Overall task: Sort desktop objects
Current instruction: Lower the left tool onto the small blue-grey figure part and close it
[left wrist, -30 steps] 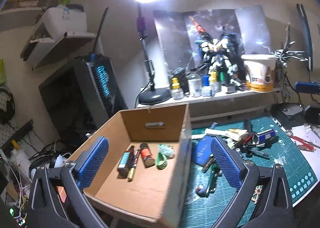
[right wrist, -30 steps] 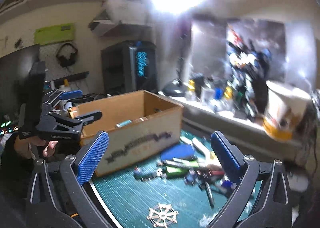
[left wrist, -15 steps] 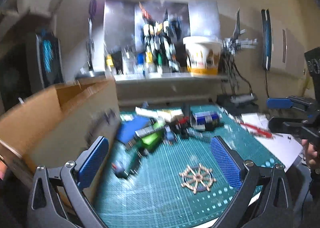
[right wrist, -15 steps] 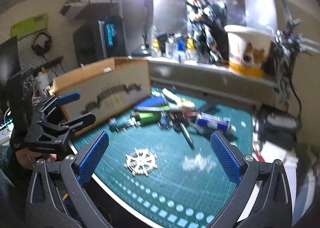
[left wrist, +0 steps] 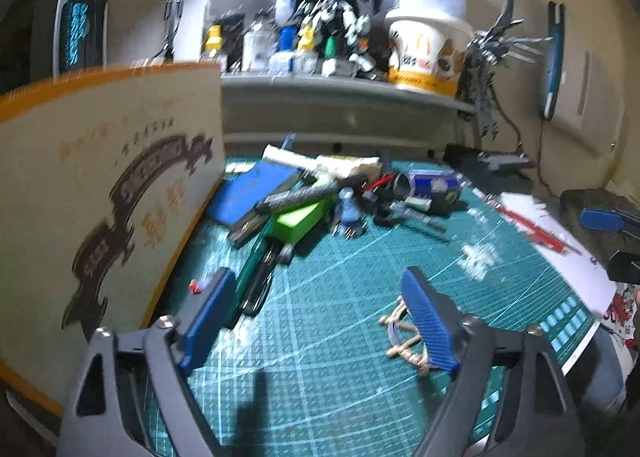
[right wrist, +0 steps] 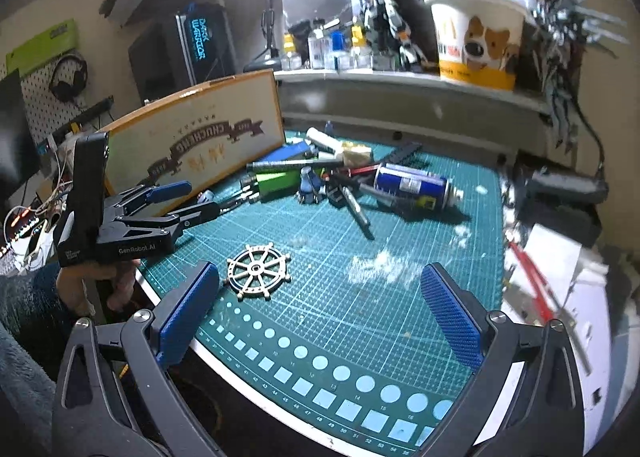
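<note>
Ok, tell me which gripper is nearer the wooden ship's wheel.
Left. The left gripper hangs low over the mat, its right finger directly in front of the wooden ship's wheel. The right gripper is open further back, near the mat's front edge.

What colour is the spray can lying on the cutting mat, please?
The spray can is blue; clearest in the right wrist view.
</note>
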`<state>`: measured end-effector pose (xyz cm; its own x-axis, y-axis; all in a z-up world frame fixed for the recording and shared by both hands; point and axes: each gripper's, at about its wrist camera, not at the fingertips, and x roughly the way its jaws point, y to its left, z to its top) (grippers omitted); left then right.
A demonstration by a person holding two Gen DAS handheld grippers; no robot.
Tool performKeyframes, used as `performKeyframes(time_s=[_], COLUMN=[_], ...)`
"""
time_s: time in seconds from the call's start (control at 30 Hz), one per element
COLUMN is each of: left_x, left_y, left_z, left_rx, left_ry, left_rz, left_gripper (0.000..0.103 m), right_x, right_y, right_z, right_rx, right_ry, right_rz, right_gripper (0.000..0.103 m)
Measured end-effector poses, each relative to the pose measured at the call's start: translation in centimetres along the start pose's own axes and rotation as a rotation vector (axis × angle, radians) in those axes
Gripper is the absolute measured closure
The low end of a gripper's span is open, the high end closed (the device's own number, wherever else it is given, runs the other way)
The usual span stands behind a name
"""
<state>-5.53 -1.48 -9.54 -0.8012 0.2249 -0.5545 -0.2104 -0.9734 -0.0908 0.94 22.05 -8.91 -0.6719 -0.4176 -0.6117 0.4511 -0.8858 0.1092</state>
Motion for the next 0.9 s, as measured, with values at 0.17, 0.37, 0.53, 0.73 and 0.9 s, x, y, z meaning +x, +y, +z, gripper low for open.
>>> performKeyframes(time_s=[0.17, 0.37, 0.53, 0.73, 0.9], left_x=[2.0, 2.9, 2.5, 1.9, 3.1], left_y=[0.8, 2.4, 3.3, 2.9, 2.0], left_z=[-0.6, -0.3, 0.1, 1.0, 1.1], left_rx=[-0.01, -0.066, -0.073, -0.015, 0.039], left_ry=[0.085, 0.129, 0.104, 0.068, 0.081], left_rz=[0.047, 0.087, 0.129, 0.237, 0.365], left_gripper=[0.053, 0.053, 0.053, 0.053, 0.053], right_x=[1.4, 1.9, 2.3, 2.9, 3.2], right_y=[-1.0, -1.7, -1.8, -1.1, -0.4], right_z=[-0.7, -1.1, -1.3, -1.5, -1.4], right_rx=[0.034, 0.057, 0.067, 0.051, 0.042], right_ry=[0.037, 0.048, 0.059, 0.077, 0.086], right_rz=[0.015, 0.031, 0.047, 0.062, 0.082], right_gripper=[0.001, 0.001, 0.001, 0.001, 0.001])
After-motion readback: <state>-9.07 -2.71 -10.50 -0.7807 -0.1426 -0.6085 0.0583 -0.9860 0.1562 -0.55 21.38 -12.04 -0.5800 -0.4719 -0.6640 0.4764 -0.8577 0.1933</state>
